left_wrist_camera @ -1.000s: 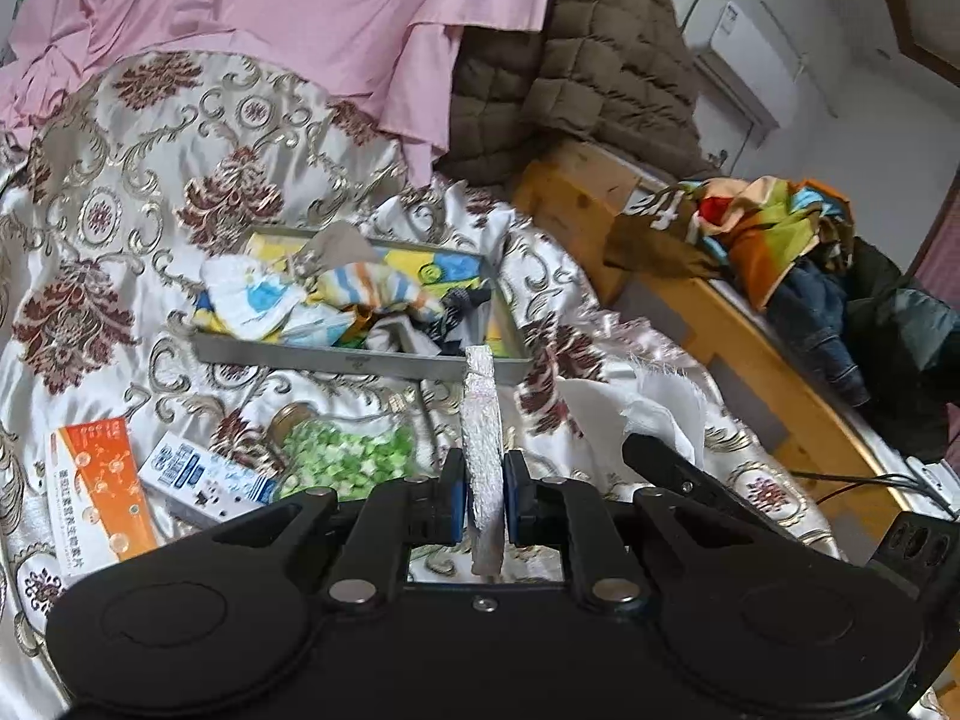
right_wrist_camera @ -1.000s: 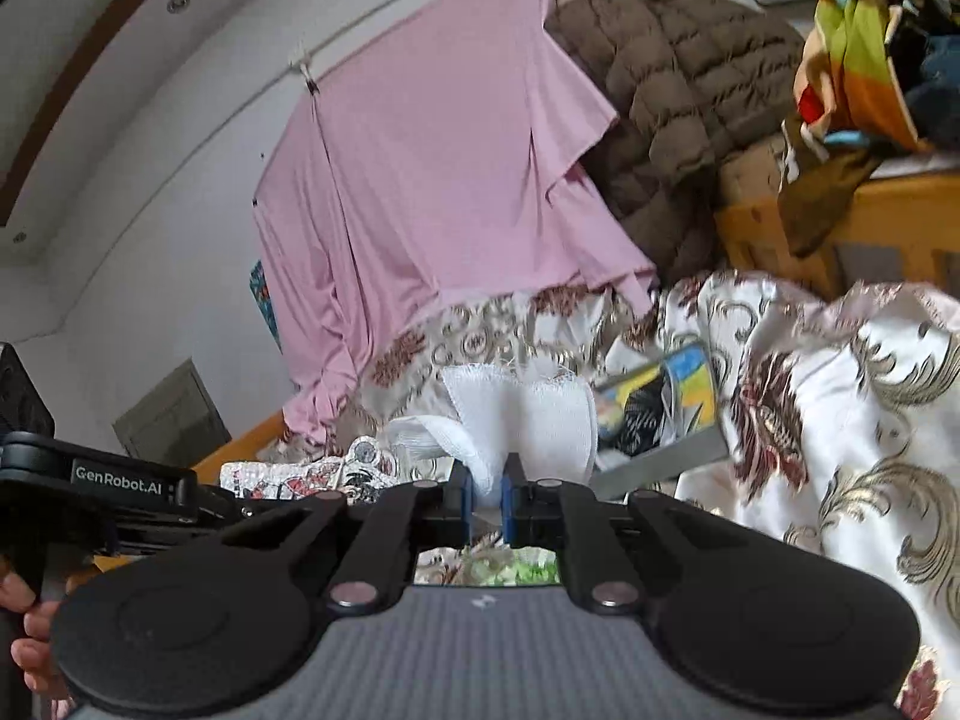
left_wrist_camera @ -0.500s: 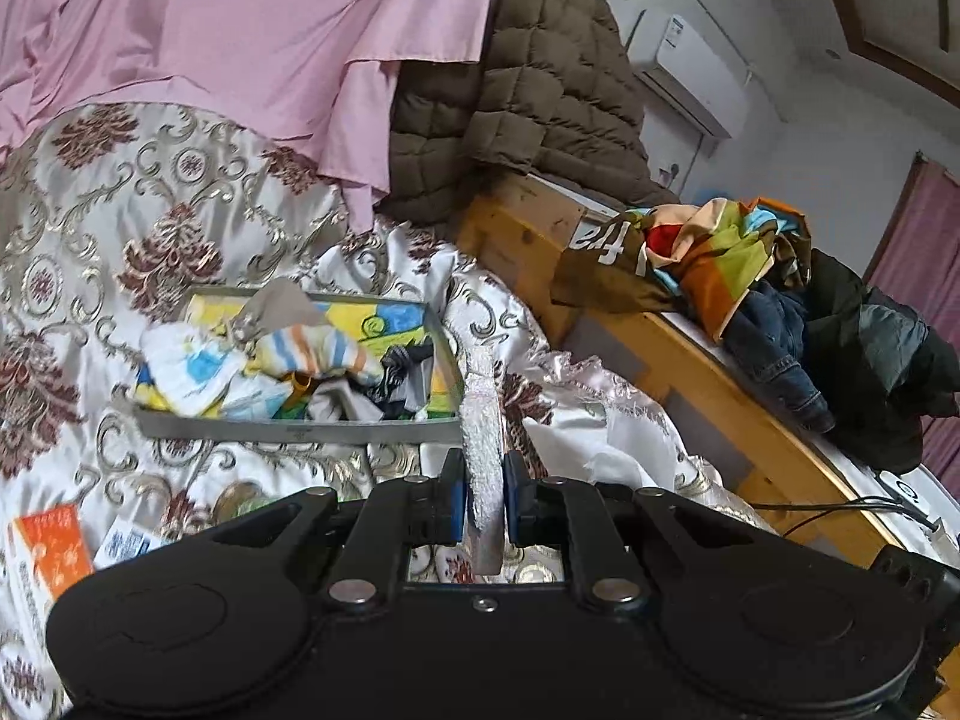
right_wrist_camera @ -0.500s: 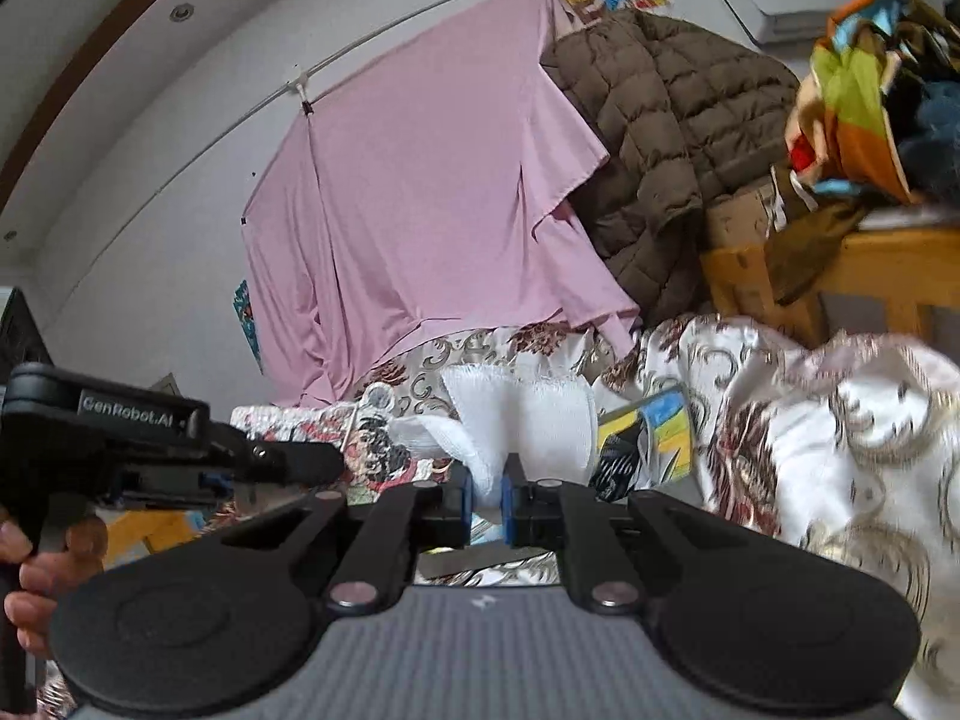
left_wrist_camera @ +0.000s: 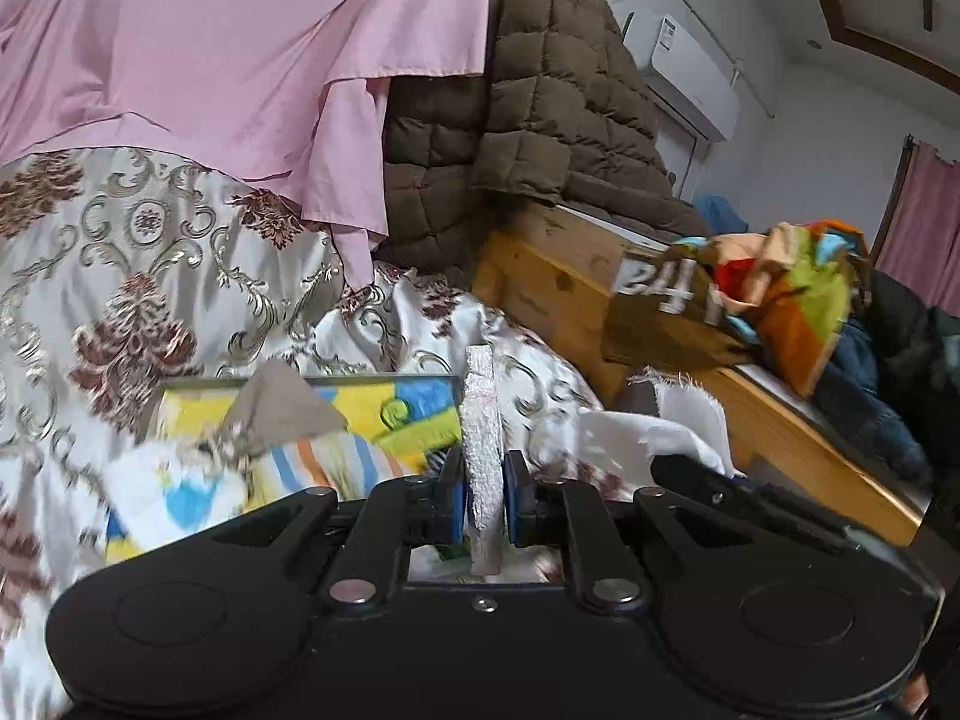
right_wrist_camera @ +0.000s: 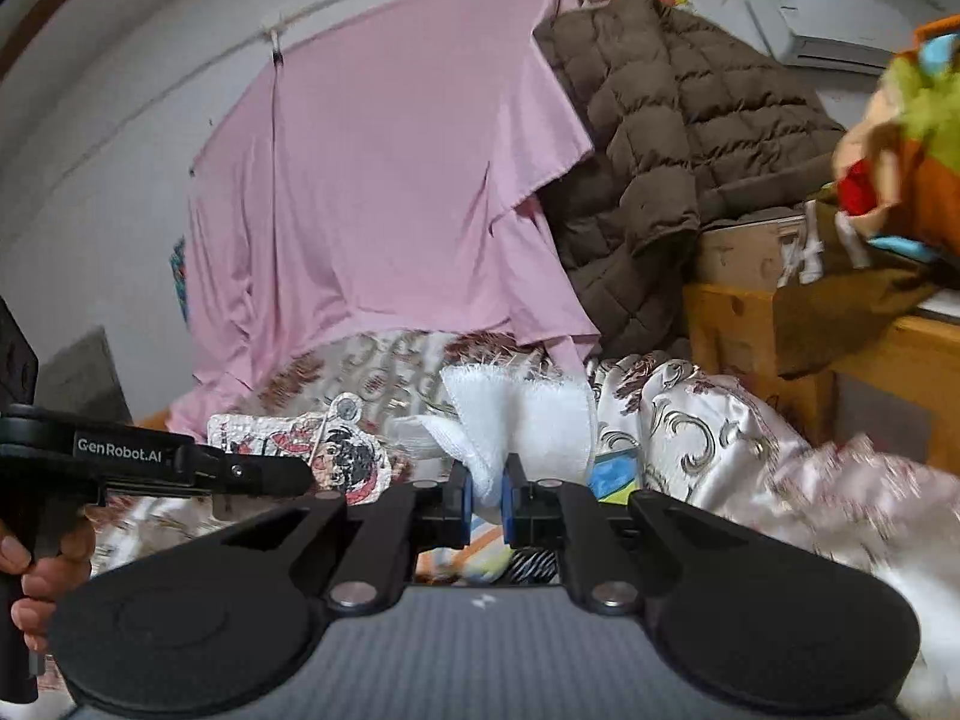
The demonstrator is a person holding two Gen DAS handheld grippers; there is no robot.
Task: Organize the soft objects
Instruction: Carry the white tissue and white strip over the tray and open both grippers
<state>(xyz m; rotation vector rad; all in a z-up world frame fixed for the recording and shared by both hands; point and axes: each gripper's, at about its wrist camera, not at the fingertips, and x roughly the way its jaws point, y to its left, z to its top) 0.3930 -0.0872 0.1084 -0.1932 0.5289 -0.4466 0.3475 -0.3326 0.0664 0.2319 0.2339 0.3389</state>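
**Both grippers carrying cloth**

Shifted since earlier frames: tray (left_wrist_camera: 384,381) now lower left, nearer the left gripper (left_wrist_camera: 483,495), whose jaws pinch a flat printed cloth (left_wrist_camera: 482,420) edge-on at centre. Right gripper (right_wrist_camera: 483,495) jaws pinch a white cloth (right_wrist_camera: 522,420) at centre frame.

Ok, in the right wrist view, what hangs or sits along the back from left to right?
Pink sheet → brown quilted jacket → white air conditioner → colourful cloth bundle at the right edge.
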